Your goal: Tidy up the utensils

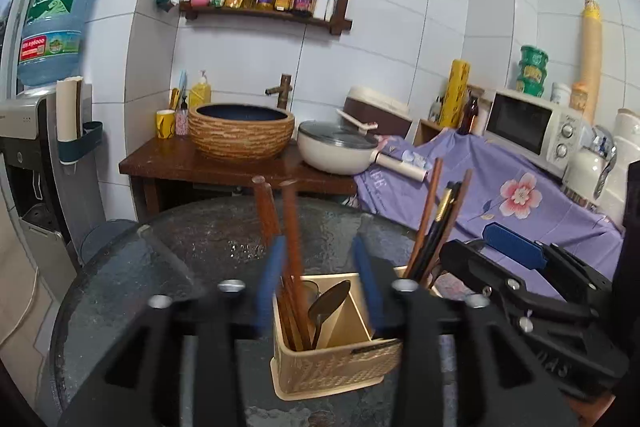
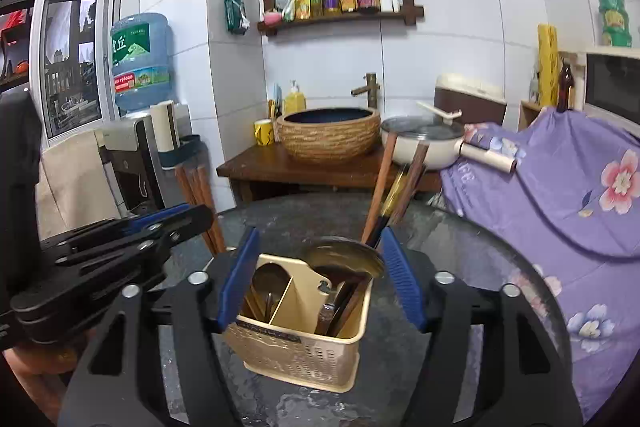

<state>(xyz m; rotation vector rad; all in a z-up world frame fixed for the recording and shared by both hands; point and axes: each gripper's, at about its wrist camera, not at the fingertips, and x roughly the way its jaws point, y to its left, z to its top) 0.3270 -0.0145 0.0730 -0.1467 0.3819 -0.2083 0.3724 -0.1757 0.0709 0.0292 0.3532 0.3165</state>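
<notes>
Wooden chopsticks point(image 1: 286, 227) dropped into the caddy point(image 1: 332, 367) as both grippers' point(image 1: 320, 283) point(image 2: 318, 279) jaws stood open, empty; withdrawal seemed next.

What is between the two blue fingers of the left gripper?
In the left wrist view, brown chopsticks and a spoon stand there inside the beige utensil holder.

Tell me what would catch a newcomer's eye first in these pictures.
Probably the beige utensil caddy on the dark round table, bristling with wooden chopsticks and spoons, framed by both grippers' blue fingers. Behind it, the woven-look basin and the purple flowered cloth at right.
</notes>
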